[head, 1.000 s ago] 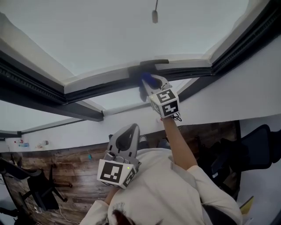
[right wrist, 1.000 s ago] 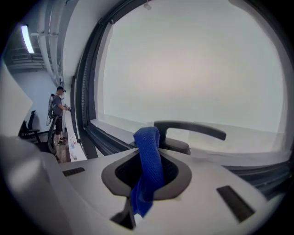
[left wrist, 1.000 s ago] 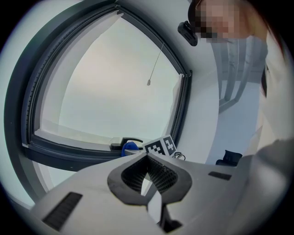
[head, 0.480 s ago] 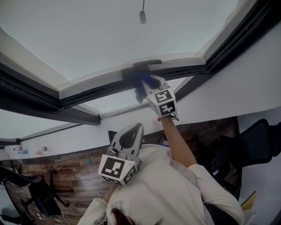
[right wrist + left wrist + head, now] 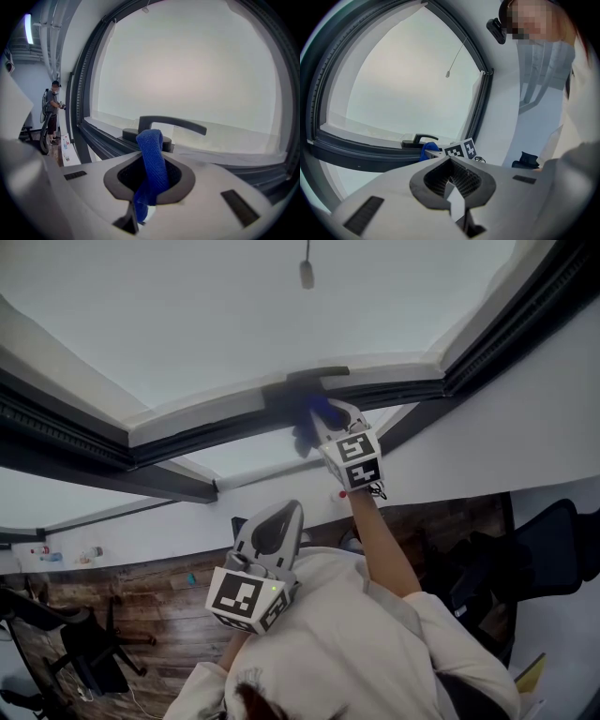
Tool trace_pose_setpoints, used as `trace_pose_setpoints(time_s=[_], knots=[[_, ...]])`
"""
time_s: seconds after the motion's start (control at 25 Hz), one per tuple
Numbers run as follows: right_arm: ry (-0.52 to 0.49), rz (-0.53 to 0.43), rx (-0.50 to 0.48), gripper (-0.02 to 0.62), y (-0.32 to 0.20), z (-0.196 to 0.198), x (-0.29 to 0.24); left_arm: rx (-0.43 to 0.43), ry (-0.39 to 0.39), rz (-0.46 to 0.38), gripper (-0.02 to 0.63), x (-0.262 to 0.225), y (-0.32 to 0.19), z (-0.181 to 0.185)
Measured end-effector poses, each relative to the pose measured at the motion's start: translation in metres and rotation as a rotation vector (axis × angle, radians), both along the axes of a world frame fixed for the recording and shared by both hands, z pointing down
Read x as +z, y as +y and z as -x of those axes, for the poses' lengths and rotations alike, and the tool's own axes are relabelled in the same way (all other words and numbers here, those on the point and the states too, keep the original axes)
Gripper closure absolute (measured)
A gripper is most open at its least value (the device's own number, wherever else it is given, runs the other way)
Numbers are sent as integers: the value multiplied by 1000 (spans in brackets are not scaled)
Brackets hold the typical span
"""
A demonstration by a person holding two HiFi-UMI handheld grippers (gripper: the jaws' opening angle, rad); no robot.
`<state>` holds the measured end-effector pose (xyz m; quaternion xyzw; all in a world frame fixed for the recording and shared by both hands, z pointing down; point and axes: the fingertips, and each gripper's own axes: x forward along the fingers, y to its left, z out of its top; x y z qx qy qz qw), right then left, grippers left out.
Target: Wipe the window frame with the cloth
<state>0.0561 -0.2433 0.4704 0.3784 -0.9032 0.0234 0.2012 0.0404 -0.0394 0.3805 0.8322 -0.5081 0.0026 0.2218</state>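
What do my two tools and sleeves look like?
Both are light grey moulded shells. The left tool and right tool each carry a white cube with black square markers; a thin dark cable loops beside the right one. You wear a cream top.

The cloth [image 5: 151, 157] is coarse-woven blue fabric. The window frame [image 5: 97, 144] looks dark, matt and ribbed; its handle [image 5: 171, 123] is smooth matt black. The left gripper [image 5: 452, 187] and right gripper [image 5: 149, 180] have matt grey plastic shells. The floor [image 5: 141, 601] is rough-grained wood.
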Motion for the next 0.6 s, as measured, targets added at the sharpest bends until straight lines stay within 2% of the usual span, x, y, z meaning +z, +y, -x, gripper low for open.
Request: trace_pose_setpoints(time_s=[0.24, 0.6], knots=[[-19, -10, 30, 543, -5, -14, -3, 56, -8, 14, 601, 4, 1, -13], [-32, 2, 43, 543, -7, -22, 0, 40, -6, 26, 601, 6, -1, -12]])
